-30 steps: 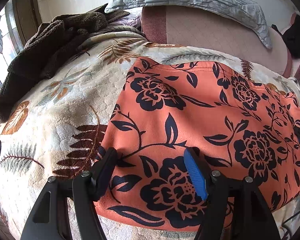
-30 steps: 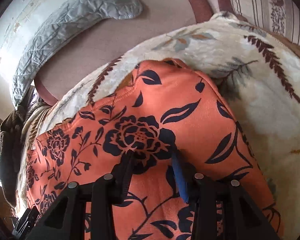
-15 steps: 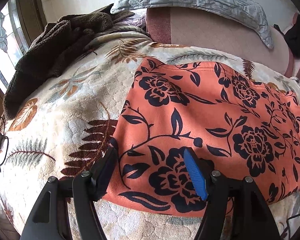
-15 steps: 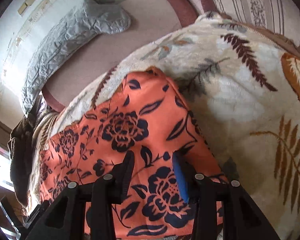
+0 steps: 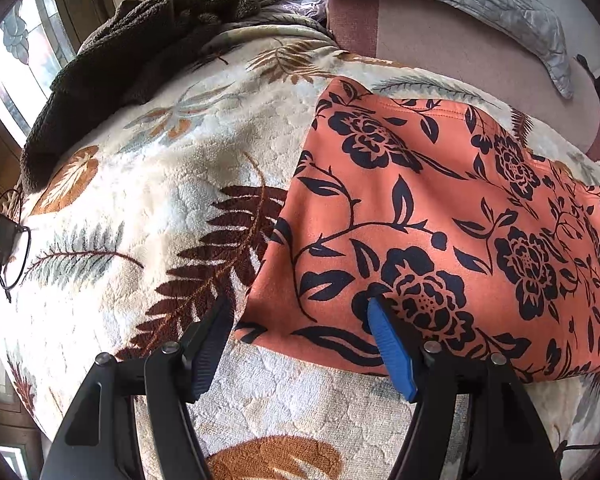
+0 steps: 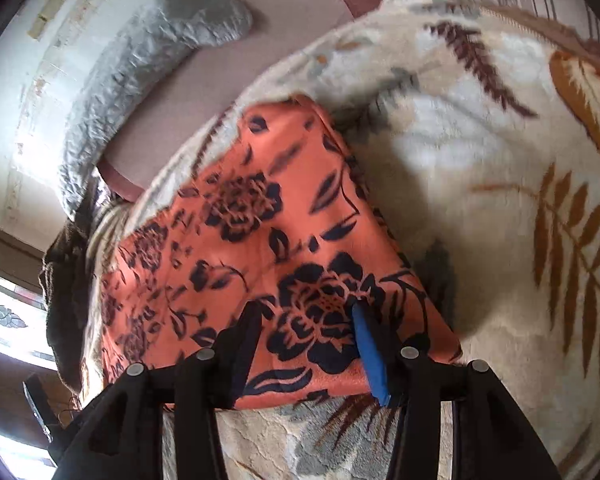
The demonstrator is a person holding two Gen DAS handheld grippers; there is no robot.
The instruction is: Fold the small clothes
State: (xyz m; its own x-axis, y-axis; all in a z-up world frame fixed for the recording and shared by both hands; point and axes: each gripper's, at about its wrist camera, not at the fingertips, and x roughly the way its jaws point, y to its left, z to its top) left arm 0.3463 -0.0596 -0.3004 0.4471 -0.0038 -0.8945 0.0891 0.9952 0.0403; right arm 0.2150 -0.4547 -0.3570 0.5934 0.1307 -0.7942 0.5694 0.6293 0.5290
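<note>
Orange floral garment lies flat mid-frame on the leaf-print blanket; left gripper open over its corner, right gripper jaws opening, gripping nothing

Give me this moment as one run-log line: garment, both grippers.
garment: orange floral cloth flat on leaf-print blanket | left gripper: open, over near-left corner | right gripper: opening, nothing pinched, over near-right corner

No readable text

No words, labels, brand marks or numbers can be made out on anything in either wrist view.
</note>
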